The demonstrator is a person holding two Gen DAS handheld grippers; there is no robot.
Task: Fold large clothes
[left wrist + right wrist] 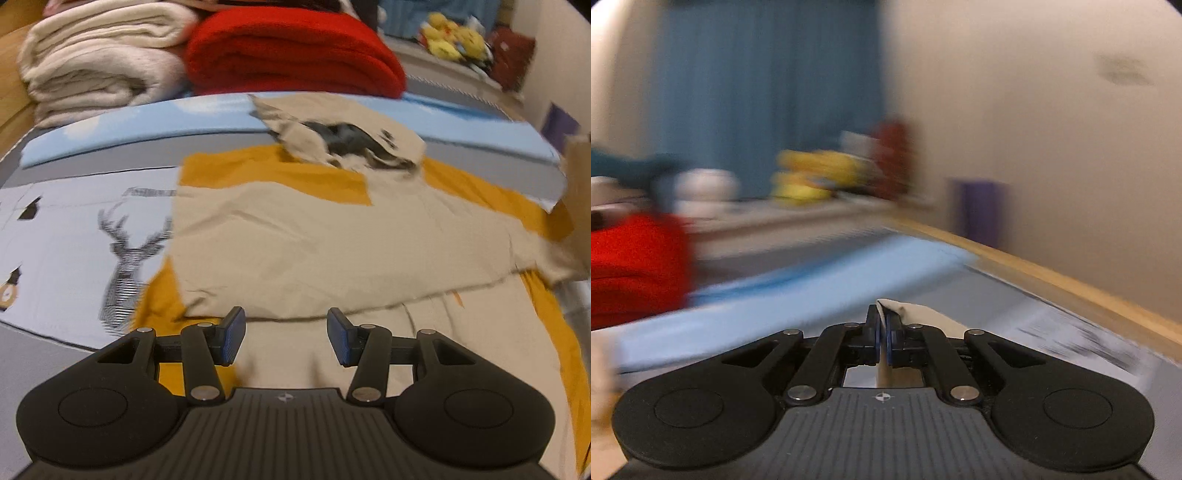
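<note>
A large beige and mustard-yellow garment lies spread on the bed, with its top part folded down and a dark print showing near the far end. My left gripper is open and empty, hovering just above the garment's near part. My right gripper is shut on a beige edge of the garment and holds it lifted above the bed. The right wrist view is blurred by motion.
A folded red blanket and a folded cream blanket lie at the bed's far end. A light blue sheet runs across the bed. Yellow plush toys sit at the back right. A wall and wooden bed rail lie to the right.
</note>
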